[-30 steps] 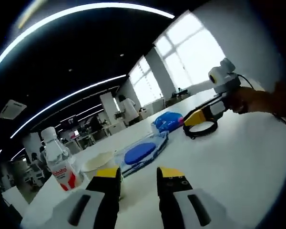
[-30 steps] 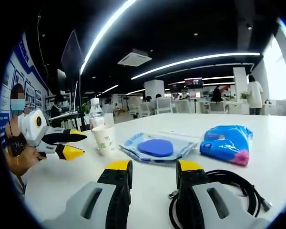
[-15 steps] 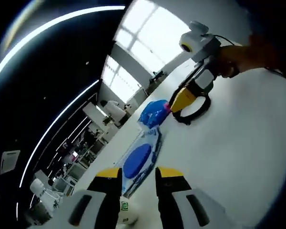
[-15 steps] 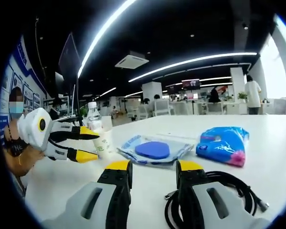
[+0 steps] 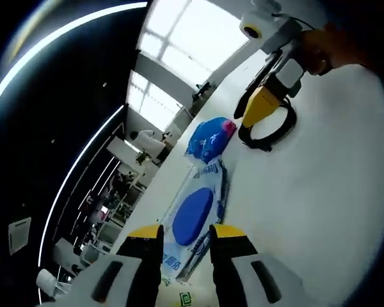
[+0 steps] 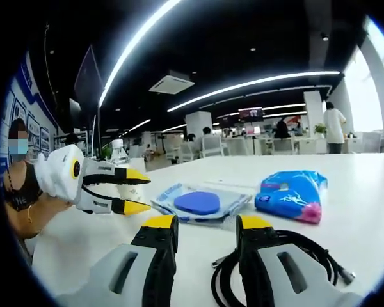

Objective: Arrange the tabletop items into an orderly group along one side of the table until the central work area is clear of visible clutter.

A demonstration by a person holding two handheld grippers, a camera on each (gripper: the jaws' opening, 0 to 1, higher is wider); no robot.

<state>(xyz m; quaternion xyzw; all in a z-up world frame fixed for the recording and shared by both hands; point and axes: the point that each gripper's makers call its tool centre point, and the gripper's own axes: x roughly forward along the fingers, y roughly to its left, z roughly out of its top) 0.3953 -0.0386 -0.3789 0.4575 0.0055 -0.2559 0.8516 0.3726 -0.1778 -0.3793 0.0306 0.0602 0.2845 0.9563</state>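
A: What sits on the white worktop point(image 6: 345, 211)?

B: In the right gripper view, a clear packet with a blue disc point(image 6: 201, 203) lies flat near the middle. Just beside it lies a crumpled blue bag point(image 6: 293, 194) with a pink corner. A coiled black cable point(image 6: 288, 256) rests nearest the camera, touching the right claw point(image 6: 207, 233).

A: And the claws?

B: The right claw is parted, with nothing between its jaws; one yellow tip lies against the cable coil. The left claw point(image 6: 136, 190), held by a hand at the left, is spread wide around a paper cup point(image 6: 136, 184), not closed on it. A water bottle point(image 6: 118, 155) stands behind the cup.

A: The left gripper view?

B: Steeply tilted. The left claw point(image 5: 184, 238) is open above the packet point(image 5: 193, 220); the blue bag point(image 5: 208, 139) and cable point(image 5: 269, 131) lie beyond, with the right claw point(image 5: 261, 105) at the cable.
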